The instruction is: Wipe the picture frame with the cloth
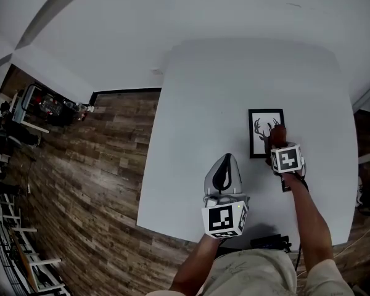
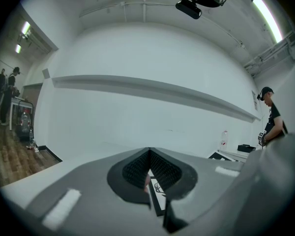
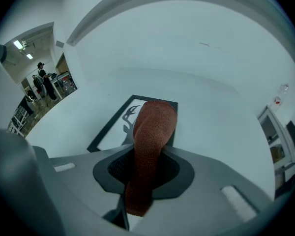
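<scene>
A black picture frame (image 1: 266, 132) with a deer-antler print lies flat on the white table (image 1: 197, 103). My right gripper (image 1: 276, 135) is shut on a rust-brown cloth (image 3: 150, 146), whose folded end rests on the frame's (image 3: 115, 124) right part over the print. The cloth (image 1: 277, 134) shows as a dark reddish patch at the jaw tips in the head view. My left gripper (image 1: 225, 167) hovers left of the frame near the table's front, jaws shut with nothing between them (image 2: 149, 167). A corner of the frame (image 2: 158, 193) shows under its jaws.
The table's front edge (image 1: 191, 229) lies just below my left gripper, with wood floor beyond its left side. A black object (image 1: 270, 243) sits at the front edge near my body. People (image 3: 44, 85) and equipment stand far off in the room.
</scene>
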Demonstrator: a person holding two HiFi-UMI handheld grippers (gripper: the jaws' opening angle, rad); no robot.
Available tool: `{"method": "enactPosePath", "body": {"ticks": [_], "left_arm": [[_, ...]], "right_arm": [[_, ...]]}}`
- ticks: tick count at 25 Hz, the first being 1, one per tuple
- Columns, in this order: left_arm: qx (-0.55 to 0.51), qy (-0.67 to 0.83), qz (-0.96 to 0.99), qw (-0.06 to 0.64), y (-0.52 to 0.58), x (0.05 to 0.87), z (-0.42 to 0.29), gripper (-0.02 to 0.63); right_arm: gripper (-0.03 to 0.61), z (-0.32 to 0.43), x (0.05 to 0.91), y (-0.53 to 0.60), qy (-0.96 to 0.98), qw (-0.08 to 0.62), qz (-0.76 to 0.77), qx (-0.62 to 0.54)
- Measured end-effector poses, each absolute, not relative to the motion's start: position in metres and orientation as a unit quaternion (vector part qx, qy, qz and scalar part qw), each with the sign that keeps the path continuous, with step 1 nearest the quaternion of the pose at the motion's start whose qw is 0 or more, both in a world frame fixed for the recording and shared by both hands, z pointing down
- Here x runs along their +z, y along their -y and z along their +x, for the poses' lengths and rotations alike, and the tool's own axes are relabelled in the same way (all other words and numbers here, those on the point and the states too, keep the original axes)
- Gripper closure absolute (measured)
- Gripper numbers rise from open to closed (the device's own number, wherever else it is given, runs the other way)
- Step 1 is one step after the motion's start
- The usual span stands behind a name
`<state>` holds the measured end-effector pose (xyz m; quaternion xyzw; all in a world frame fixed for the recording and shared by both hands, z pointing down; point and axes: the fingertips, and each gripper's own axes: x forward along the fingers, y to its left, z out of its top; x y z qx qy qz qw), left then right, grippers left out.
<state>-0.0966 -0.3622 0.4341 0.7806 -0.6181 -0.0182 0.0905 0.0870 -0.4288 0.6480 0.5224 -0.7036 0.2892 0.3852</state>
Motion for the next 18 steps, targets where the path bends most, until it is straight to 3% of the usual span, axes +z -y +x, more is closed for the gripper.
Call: {"method": "enactPosePath", "body": {"ticks": [8, 13, 18], "left_arm": [[-0.018, 0.612, 0.785, 0.092, 0.362, 0.437, -0.088, 0.613], [-0.018, 0.613, 0.785, 0.088, 0.362, 0.433, -0.089, 0.613], [-0.012, 0.617, 0.782, 0.085, 0.362, 0.431, -0.092, 0.613]], "right_arm": [[0.474, 0.140, 0.643, 0.421, 0.674, 0.386, 0.557, 0.293], [0.474, 0.093, 0.611, 0.441, 0.712, 0.334, 0.542, 0.295], [0.474, 0.027, 0.603, 0.465, 0.750, 0.337, 0.494, 0.282]]}}
